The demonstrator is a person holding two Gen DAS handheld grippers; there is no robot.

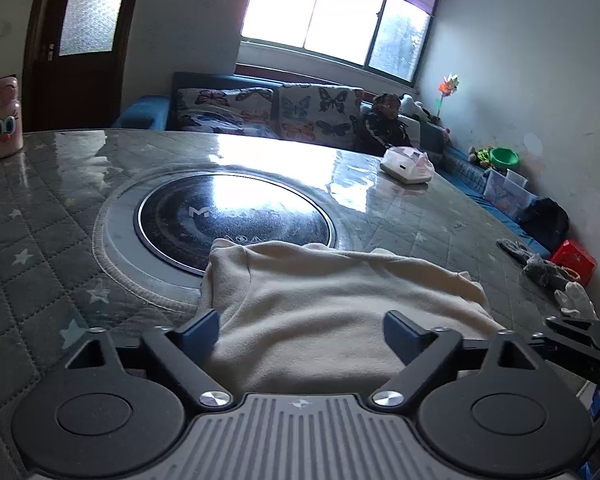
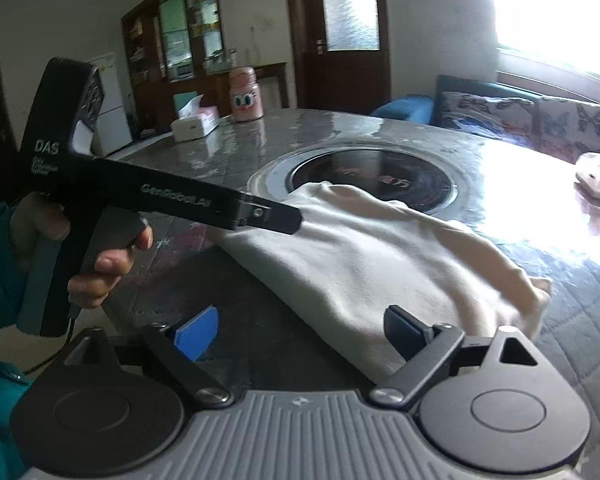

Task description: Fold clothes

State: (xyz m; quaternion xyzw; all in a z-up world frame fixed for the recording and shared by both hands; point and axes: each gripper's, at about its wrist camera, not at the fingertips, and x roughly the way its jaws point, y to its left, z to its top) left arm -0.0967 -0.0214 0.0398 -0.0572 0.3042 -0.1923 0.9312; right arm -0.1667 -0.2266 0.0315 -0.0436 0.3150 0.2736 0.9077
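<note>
Over the cream garment (image 1: 340, 304) | left claw (image 1: 300, 334) tilted down, agape | right claw (image 2: 306, 334) tilted down, agape

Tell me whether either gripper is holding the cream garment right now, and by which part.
Nothing is held. The left gripper and right gripper both stand open, and the cream garment lies loose on the table.

We are in a home living room: butterfly-patterned sofa (image 1: 268, 114), big window (image 1: 340, 16), toys (image 1: 496, 158), glass-fronted cabinet (image 2: 172, 36).
</note>
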